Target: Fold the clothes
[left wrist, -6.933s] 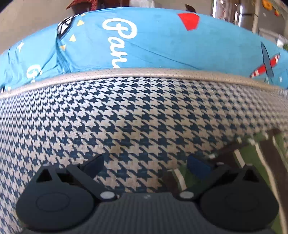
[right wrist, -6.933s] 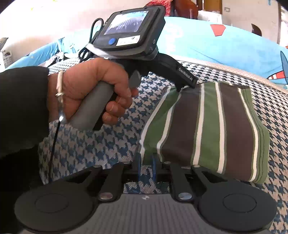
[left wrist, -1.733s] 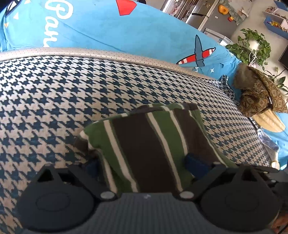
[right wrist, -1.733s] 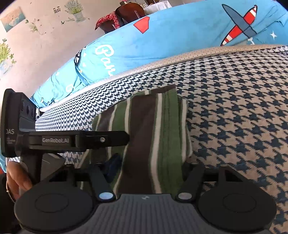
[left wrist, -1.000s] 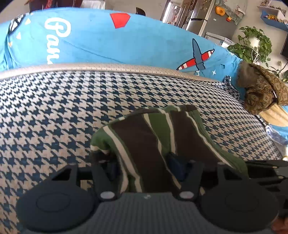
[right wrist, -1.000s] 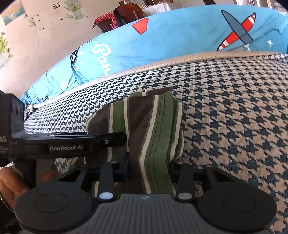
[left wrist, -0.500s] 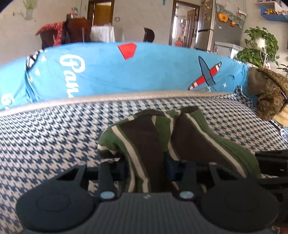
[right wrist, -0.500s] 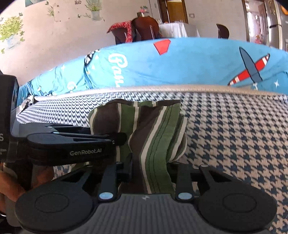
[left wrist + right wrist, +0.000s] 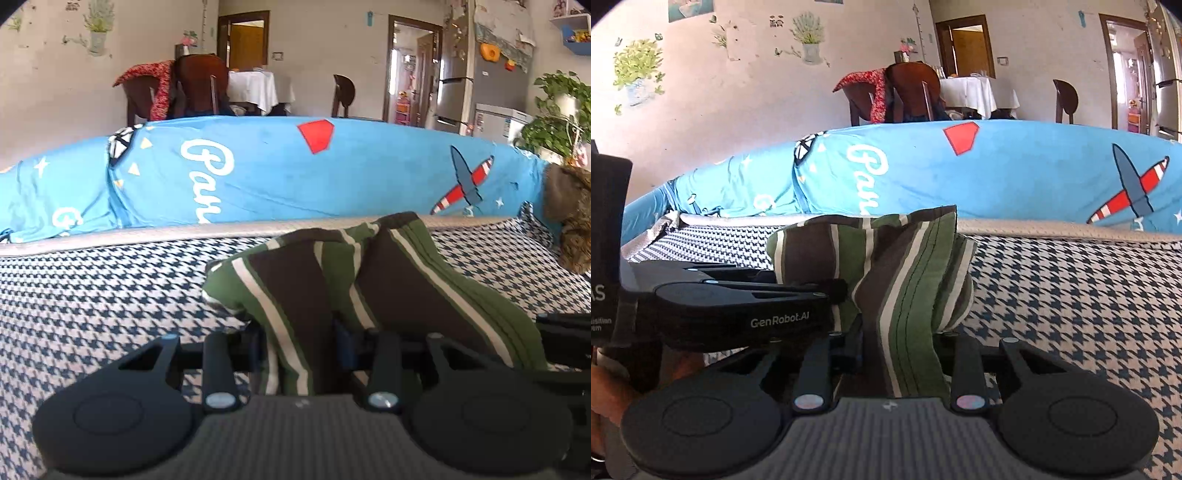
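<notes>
Both tongs have tipped up since half a second ago, so the far room now fills the top of each view, and the one striped garment [image 9: 306, 295] bunches higher between them.

Going left to right in the left wrist view: the houndstooth cover [image 9: 92, 295] spreads under everything, the left tongs [image 9: 299, 339] are clamped on the near edge of the garment, and at the right edge the black body of the other tool just shows. Behind runs one long blue cushion [image 9: 258, 173] printed with white script, one red shape and one striped aeroplane. One brown patterned cloth heap [image 9: 570, 218] sits at the far right.

In the right wrist view, the left tool's black arm [image 9: 738, 306] reaches in from the left and touches the garment [image 9: 908, 266]. The right tongs [image 9: 899, 350] are pinched together on the garment's other near corner. The folded bundle rests on the houndstooth cover [image 9: 1071, 295], just in front of the cushion [image 9: 1015, 173]. Two dark chairs and one white-clothed table [image 9: 975, 92] stand beyond.
</notes>
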